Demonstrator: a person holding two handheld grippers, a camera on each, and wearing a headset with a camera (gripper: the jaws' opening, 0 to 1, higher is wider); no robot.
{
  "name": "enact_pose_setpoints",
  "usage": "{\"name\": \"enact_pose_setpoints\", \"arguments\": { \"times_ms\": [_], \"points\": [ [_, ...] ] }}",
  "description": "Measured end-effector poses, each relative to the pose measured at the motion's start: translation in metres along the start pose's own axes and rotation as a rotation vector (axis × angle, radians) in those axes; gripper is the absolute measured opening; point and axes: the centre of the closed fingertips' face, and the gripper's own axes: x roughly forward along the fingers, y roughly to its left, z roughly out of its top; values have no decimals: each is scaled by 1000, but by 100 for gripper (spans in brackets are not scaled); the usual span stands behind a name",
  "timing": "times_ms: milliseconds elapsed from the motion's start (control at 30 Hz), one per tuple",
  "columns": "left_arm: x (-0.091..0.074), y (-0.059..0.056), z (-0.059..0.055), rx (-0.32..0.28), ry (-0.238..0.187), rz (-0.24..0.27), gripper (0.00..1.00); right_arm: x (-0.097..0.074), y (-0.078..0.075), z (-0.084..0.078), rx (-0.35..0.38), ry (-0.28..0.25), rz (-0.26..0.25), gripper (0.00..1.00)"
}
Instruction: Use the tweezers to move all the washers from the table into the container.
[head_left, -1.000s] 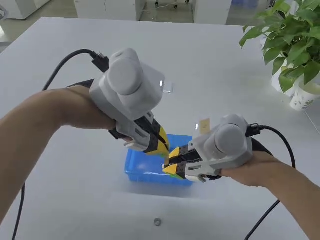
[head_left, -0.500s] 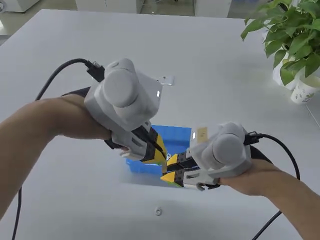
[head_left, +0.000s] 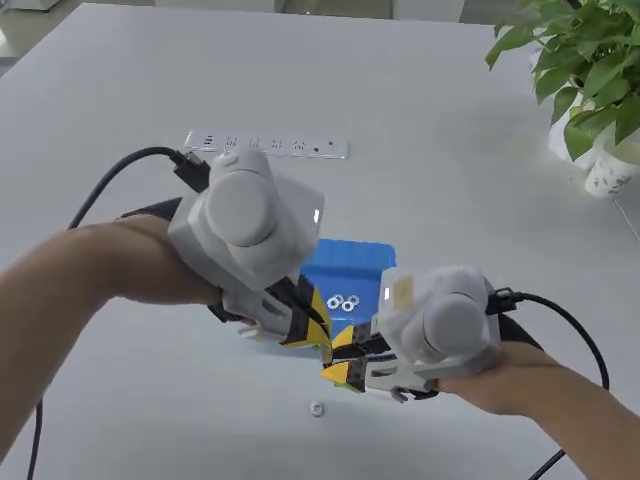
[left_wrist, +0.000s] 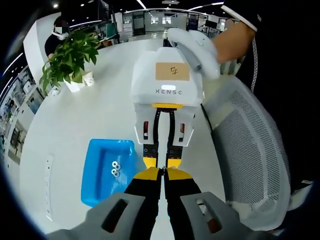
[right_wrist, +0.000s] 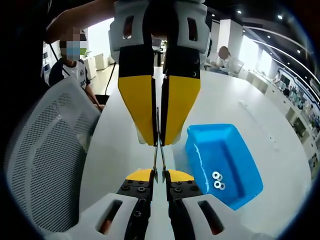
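– On the surface (head_left: 450, 180), just on your side of the blue container (head_left: 365, 262), one washer (head_left: 317, 408) lies flat and alone. A few washers (head_left: 343, 302) are already inside the container, close together.

– Yes, and your tweezers (right_wrist: 157, 145) stand between both tongs. The left tongs (head_left: 325, 340) are narrow and pinch the tweezers on their flat sides. The right tongs (head_left: 338, 358) are narrow too and close on the end that reaches them, so the two tongs are almost tip to tip.

– Think how this washer will handle. I judge it is a small metal ring, stiff, very light and smooth. If you squeeze hard on its edge, it can slip and jump away from you.

– It also lies flat, so its low edge gives you little to catch. Put one point of the tweezers inside the hole and the other outside on the rim, and press only gently.

– The tweezers look thin and springy also. You should grip them around the middle of the legs. Near the points your tongs hide the washer from you, and near the joined end the legs probably do not close well.
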Motion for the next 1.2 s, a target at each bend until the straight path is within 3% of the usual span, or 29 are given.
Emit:
{"name": "enact_pose_setpoints", "arguments": {
  "times_ms": [667, 1200],
  "points": [
    [14, -18, -16, -22, 26, -24, 6, 16, 22, -11, 17, 2, 42, 12],
    [20, -23, -24, -36, 36, -29, 6, 26, 29, -16, 25, 3, 65, 12]
  ]
}}
